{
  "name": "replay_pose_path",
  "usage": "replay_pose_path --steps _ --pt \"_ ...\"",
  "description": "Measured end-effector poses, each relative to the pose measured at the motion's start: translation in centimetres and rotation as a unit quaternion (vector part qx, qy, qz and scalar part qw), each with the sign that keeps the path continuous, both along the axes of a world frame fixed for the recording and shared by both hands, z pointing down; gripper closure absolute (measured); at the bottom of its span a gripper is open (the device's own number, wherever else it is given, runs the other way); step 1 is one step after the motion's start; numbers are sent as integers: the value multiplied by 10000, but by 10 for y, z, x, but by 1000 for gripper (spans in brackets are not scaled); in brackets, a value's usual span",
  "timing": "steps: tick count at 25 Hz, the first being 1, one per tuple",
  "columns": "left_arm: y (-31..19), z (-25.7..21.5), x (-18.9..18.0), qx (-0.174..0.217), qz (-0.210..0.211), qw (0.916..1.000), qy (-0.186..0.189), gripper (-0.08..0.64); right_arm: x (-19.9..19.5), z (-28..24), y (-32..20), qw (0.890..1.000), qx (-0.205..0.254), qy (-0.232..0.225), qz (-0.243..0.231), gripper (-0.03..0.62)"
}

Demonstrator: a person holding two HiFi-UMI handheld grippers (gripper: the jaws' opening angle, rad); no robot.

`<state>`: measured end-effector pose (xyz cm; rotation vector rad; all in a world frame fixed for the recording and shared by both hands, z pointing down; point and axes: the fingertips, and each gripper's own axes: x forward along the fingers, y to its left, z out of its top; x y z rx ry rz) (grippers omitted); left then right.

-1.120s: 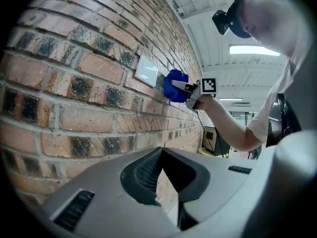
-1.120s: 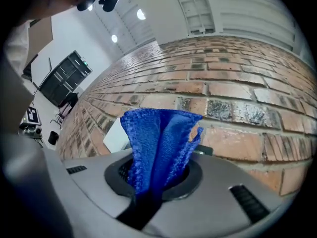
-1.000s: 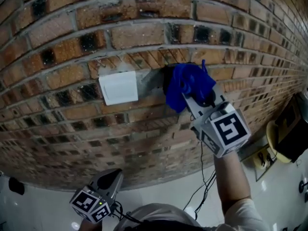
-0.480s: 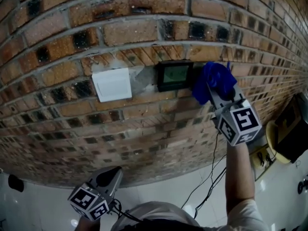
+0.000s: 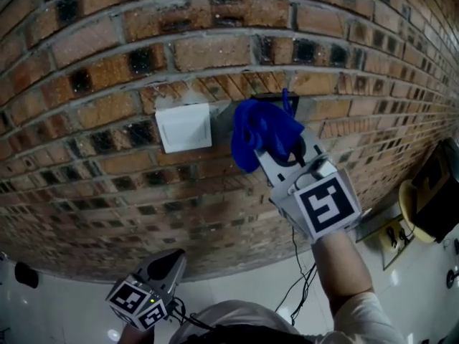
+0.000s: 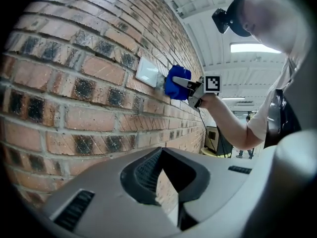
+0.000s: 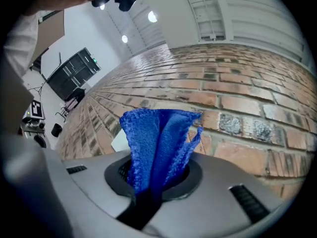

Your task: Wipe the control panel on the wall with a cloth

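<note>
Here, itemised from your left:

1. Left gripper (image 5: pixel 171 259): low in the head view, at the foot of the brick wall (image 5: pixel 215 20) and well apart from the work. In its own view (image 6: pixel 163 155) the fingers are drawn together at the tips, with nothing between them. Its marker cube faces up towards you.

2. White switch plate (image 5: pixel 183 127): a plain square mounted flat on the brickwork, bare, with mortar smears around it. It sits just left of the cloth and also shows in the left gripper view (image 6: pixel 147 71).

3. Blue cloth (image 5: pixel 262 131): a bunched terry rag pressed against the wall at switch-plate height. The right gripper view (image 7: pixel 156 143) shows it standing up out of the fingers in two folded lobes, its lower part pinched down into the slot.

4. Control panel (image 5: pixel 292 100): a dark frame set in the brick, almost wholly covered by the cloth. Only its upper right edge shows above the blue.

5. Right gripper (image 5: pixel 271 147): you hold it raised to the wall on an outstretched forearm, its fingers clamped on the cloth. Its marker cube is turned towards the head camera.

6. Black cables (image 5: pixel 301 278): hanging down the wall below your right arm, to the pale floor.

7. Yellow round object (image 5: pixel 410 208): far right, at floor level, beside a dark box. I cannot tell what it is.
</note>
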<state>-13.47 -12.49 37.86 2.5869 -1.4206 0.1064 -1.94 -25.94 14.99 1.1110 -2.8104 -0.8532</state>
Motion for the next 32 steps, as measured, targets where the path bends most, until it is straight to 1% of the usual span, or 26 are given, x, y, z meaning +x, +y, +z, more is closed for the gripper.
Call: replay_pose_path --steps 3,6,10,14,18,20,22,25,27,30,32 --pt "5 2 -7 -17 -56 10000 5 557 -12 -2 -11 10000 -23 -49 30 503" --pt "8 7 -15 -72 -138 9999 11 558 -1 -4 -17 9998 31 -118 145 503" --pt "8 10 -22 -97 -200 9997 30 558 35 -11 -25 9983 270 -88 512 503" --pt "5 9 -17 -76 -136 9999 22 558 79 -13 -39 9953 193 -236 921 503" --pt "4 10 -10 -73 -53 10000 41 557 118 -9 -56 9899 182 -265 1380 503" --pt "4 11 -6 -76 -12 10000 56 558 135 -2 -69 9863 123 -257 1626 503" --pt "5 12 -4 -85 20 9999 49 558 146 4 -80 9838 78 -237 1773 503" --pt "6 11 -5 -89 41 10000 20 557 148 4 -81 9839 68 -244 1768 503" --pt "6 12 -7 -105 17 9999 18 557 140 -5 -63 9857 164 -323 1643 503" --pt "6 14 -9 -138 -1 9999 33 558 101 -19 -28 9928 334 -425 1073 503" --pt "6 14 -7 -131 25 9999 22 557 66 -23 -11 9966 373 -362 643 503"
